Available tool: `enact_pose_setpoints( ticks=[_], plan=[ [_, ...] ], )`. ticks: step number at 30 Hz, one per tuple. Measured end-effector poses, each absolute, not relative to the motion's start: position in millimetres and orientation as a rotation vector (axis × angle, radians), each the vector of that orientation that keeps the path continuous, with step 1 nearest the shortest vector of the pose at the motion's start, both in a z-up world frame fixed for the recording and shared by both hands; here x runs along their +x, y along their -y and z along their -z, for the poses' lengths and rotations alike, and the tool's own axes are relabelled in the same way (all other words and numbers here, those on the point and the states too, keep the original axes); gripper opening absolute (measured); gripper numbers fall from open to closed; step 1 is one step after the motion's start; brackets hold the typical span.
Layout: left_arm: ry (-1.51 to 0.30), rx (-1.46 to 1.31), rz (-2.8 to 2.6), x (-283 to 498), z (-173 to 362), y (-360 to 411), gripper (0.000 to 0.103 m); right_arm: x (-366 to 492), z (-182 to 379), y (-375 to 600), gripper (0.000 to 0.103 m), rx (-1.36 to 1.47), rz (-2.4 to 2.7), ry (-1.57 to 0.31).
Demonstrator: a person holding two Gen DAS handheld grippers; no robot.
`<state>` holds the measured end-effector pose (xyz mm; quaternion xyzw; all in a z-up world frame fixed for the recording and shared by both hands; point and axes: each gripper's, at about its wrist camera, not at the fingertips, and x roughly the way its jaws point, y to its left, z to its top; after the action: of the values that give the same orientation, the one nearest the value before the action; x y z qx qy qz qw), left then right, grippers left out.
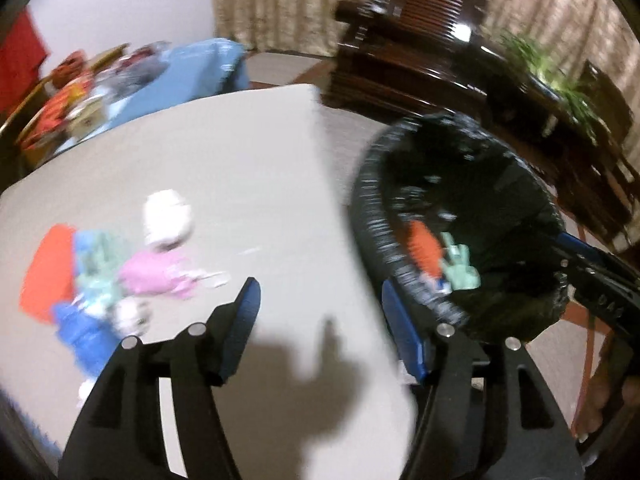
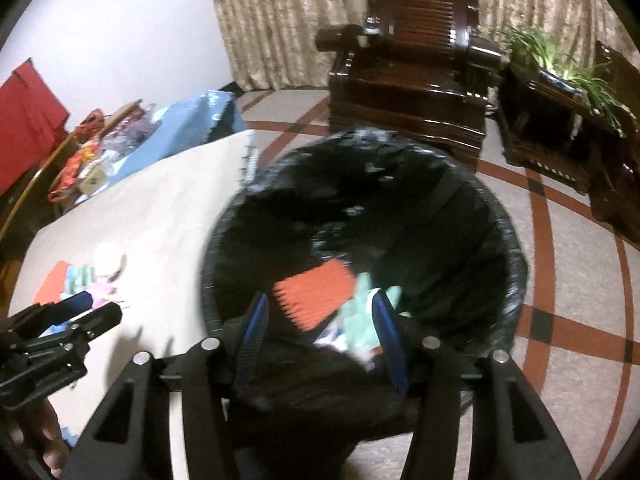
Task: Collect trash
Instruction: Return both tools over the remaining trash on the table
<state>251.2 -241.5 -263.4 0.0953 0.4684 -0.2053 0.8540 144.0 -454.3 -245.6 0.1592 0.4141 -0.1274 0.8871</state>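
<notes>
A black-lined trash bin [image 2: 500, 240] stands beside the white table [image 1: 248, 152]. Inside it lie an orange piece [image 2: 316, 292] and a mint-green piece [image 2: 360, 316]; both also show in the left wrist view, the orange piece [image 1: 422, 246] and the green piece [image 1: 460, 268]. My right gripper [image 2: 320, 312] is open and empty over the bin. My left gripper [image 1: 318, 308] is open and empty over the table edge. A trash pile lies on the table's left: white crumpled paper [image 1: 168, 218], pink wrapper [image 1: 154, 272], orange sheet [image 1: 50, 268], blue piece [image 1: 80, 332].
A dark wooden armchair [image 2: 416, 76] and a wooden stand with a green plant [image 2: 560, 76] stand on the patterned floor behind the bin. A cluttered surface with a blue bag [image 1: 200, 72] sits beyond the table. The left gripper shows in the right wrist view [image 2: 80, 320].
</notes>
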Motion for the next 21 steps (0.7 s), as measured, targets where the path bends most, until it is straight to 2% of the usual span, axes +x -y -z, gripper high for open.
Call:
enact_pose_setpoints(
  ticks=[8, 14, 21],
  plan=[
    [-0.953, 0.13, 0.211, 227, 245, 96, 0.067, 155, 235, 341, 0.054, 0.267, 0.1, -0.874],
    [-0.949, 0.065, 0.117, 209, 247, 16, 0.068, 160, 236, 265, 0.054, 0.212, 0.017, -0.881],
    [-0.963, 0.013, 0.099, 203, 266, -13, 0.068, 171, 247, 224, 0.055, 0.169, 0.003, -0.884]
  ],
)
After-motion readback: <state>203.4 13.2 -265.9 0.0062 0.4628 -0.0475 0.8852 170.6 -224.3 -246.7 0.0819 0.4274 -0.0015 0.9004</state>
